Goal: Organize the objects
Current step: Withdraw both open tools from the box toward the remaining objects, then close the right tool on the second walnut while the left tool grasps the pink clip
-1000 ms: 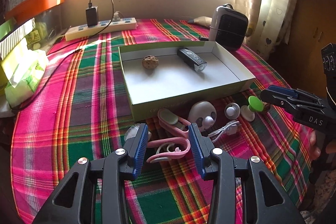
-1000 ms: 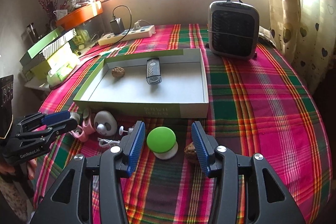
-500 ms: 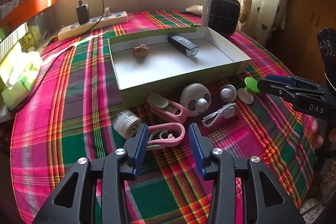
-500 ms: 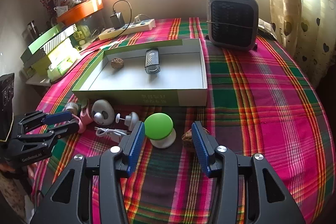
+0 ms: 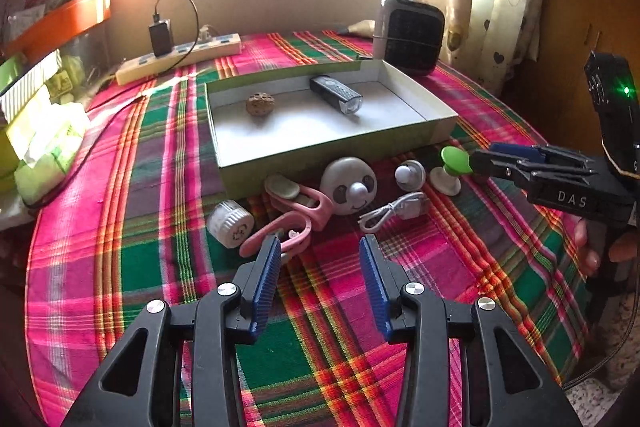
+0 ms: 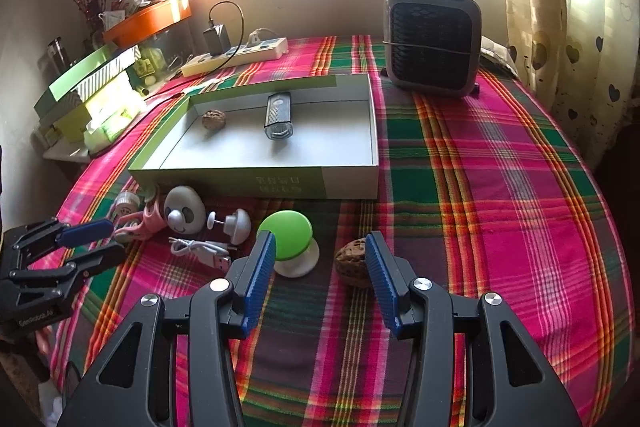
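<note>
Both sets of jaws stood spread and gripped nothing: the left gripper point(image 5: 320, 263) over the plaid bench point(image 5: 132, 187), the right gripper point(image 6: 320, 259) near the green-capped knob point(image 6: 285, 235) and a loose walnut point(image 6: 352, 263). A shallow green box point(image 6: 256, 183) held a bike light point(image 6: 279, 117) and a second walnut point(image 6: 213, 119). In front lay a panda gadget point(image 5: 349, 185), pink clips point(image 5: 296, 215) and a white cable point(image 5: 394, 211).

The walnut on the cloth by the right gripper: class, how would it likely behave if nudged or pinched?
The walnut looks rounded, so a nudge would probably roll it across the plaid tablecloth. Its ridged shell should give the right gripper fair purchase. It looks hard, so it probably would not deform.
</note>
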`<state>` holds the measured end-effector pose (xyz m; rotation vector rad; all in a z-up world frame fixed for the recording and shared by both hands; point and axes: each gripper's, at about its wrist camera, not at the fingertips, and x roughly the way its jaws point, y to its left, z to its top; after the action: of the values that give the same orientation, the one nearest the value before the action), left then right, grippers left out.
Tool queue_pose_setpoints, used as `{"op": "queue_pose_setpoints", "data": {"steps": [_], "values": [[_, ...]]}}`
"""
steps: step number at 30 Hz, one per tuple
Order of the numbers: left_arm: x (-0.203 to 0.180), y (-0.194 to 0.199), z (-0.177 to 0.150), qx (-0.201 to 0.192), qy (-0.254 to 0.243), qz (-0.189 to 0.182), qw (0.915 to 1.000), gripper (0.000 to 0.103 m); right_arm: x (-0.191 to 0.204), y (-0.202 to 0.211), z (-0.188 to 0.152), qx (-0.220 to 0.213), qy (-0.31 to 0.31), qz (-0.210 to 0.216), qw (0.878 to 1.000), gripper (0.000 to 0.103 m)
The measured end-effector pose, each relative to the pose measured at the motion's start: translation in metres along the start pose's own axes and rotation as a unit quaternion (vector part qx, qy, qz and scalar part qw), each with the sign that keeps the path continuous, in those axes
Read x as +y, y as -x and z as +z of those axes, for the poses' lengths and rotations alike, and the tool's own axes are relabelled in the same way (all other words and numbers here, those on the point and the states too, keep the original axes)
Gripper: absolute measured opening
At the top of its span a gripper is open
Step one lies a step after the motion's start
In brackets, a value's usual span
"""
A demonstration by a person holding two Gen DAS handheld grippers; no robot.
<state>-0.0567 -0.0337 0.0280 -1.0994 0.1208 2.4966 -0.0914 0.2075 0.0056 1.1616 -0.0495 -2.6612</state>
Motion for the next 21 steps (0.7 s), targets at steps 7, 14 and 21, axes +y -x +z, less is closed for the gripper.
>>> {"op": "queue_pose_setpoints", "data": {"steps": [7,14,21], "values": [[0.016,-0.009,0.006,0.003,0.011,0.018,0.9998,0.041,-0.006,-0.002,-0.003,0.002,-0.005,-0.005,1.0,0.056],[0.016,-0.019,0.002,0.022,0.009,0.005,0.9997,0.041,-0.01,-0.003,-0.001,0.0,0.002,-0.017,1.0,0.059],[0.011,-0.022,0.002,0.024,0.002,0.003,0.9997,0.041,-0.02,-0.001,-0.003,0.007,-0.008,-0.024,1.0,0.059]]}}
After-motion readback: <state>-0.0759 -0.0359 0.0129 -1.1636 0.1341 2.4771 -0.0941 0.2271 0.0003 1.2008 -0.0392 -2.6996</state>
